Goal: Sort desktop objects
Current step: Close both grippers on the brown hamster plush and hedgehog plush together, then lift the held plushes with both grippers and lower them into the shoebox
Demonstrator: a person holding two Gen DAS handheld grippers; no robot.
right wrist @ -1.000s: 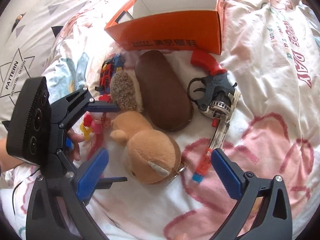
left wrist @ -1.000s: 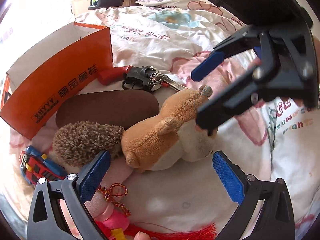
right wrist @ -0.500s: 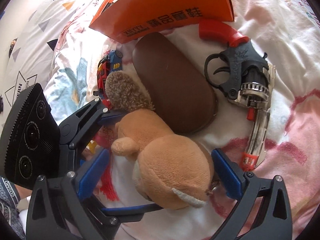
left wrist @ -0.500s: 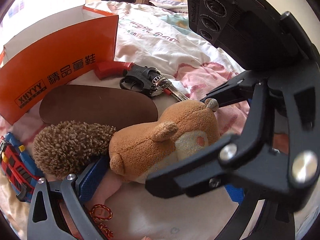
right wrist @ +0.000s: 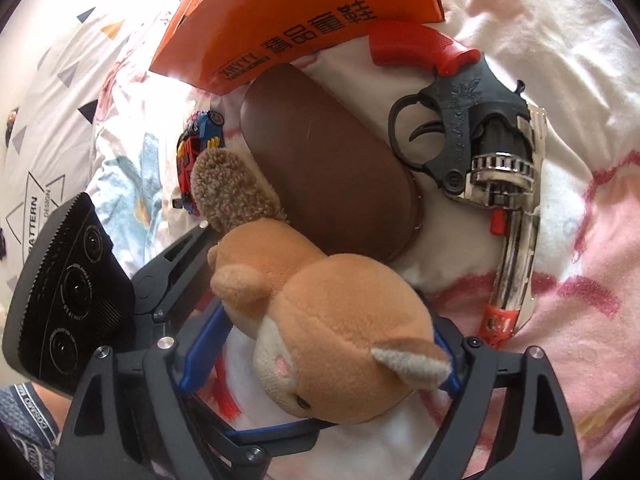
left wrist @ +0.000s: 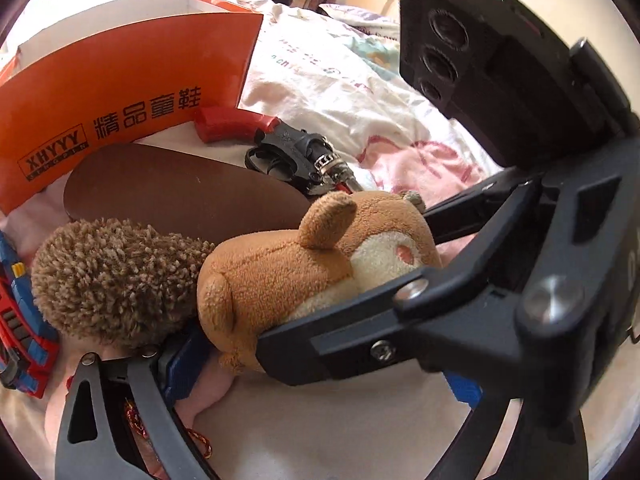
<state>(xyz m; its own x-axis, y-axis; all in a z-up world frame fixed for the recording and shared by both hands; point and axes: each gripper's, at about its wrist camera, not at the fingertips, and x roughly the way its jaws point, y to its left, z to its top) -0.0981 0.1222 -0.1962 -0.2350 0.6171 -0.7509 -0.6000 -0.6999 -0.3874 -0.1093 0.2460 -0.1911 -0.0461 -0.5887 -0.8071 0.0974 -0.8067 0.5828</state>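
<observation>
A tan plush hamster (left wrist: 304, 264) lies on the bed sheet, also in the right wrist view (right wrist: 336, 320). My right gripper (right wrist: 320, 344) has its blue pads on both sides of the hamster's head, touching it. My left gripper (left wrist: 320, 364) is open around the hamster's rear; its right finger is hidden behind the right gripper's black body (left wrist: 500, 280). A brown curly hedgehog plush (left wrist: 112, 280) lies against the hamster (right wrist: 232, 192).
An orange shoe box (left wrist: 132, 96) stands behind. A brown glasses case (right wrist: 328, 168), a toy revolver (right wrist: 480, 152) with a red grip and a red-blue toy car (right wrist: 200, 148) lie around the plush toys. A red tassel (left wrist: 168, 432) lies under my left gripper.
My right gripper has moved in and closed onto the hamster's head. My left gripper has moved closer to the plush toys.
</observation>
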